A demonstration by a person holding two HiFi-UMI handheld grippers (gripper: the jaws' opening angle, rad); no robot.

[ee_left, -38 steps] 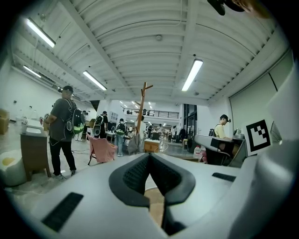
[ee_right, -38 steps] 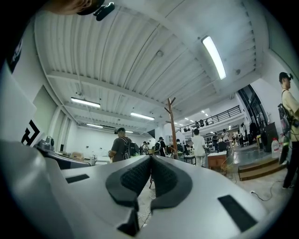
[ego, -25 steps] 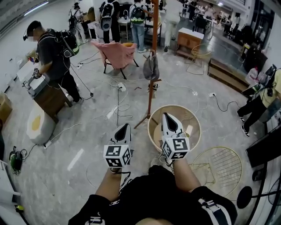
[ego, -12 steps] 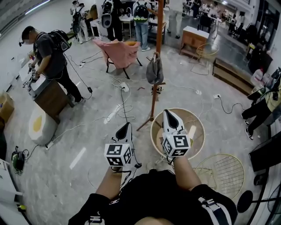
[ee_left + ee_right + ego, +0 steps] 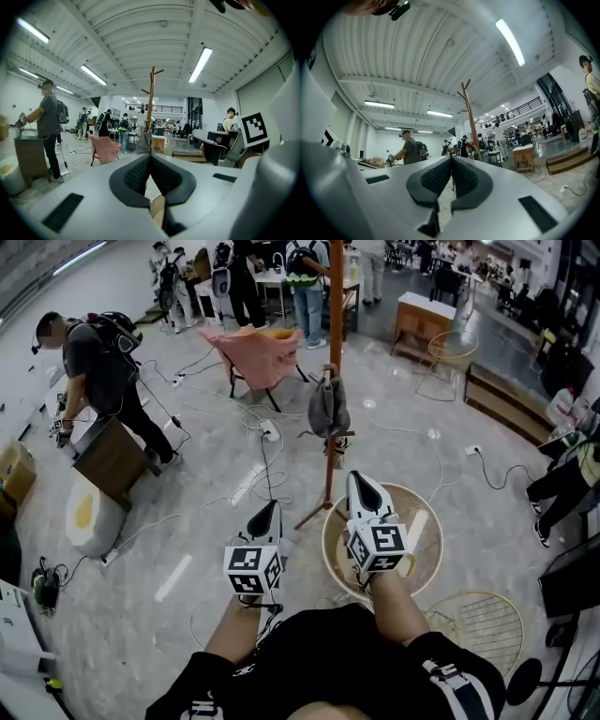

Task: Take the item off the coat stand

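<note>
A tall wooden coat stand (image 5: 333,343) rises from the floor ahead of me, with a grey bag (image 5: 327,407) hanging from a peg at mid height. In the left gripper view the coat stand (image 5: 151,101) stands straight past the jaw tips, the grey bag (image 5: 143,142) just above them. The right gripper view shows the coat stand (image 5: 470,122) a little right of its tips. My left gripper (image 5: 269,508) and right gripper (image 5: 356,478) are both shut and empty, side by side, well short of the stand.
A round wicker basket (image 5: 414,551) sits on the floor under my right gripper, a wire basket (image 5: 478,626) to its right. Cables (image 5: 253,460) trail over the floor. A pink chair (image 5: 260,355) and several people stand beyond; a person (image 5: 103,381) works at a cabinet (image 5: 111,456) on the left.
The stand and the floor have slid slightly lower and rightward in the head view as I walk closer. Both grippers keep their place and stay shut.
</note>
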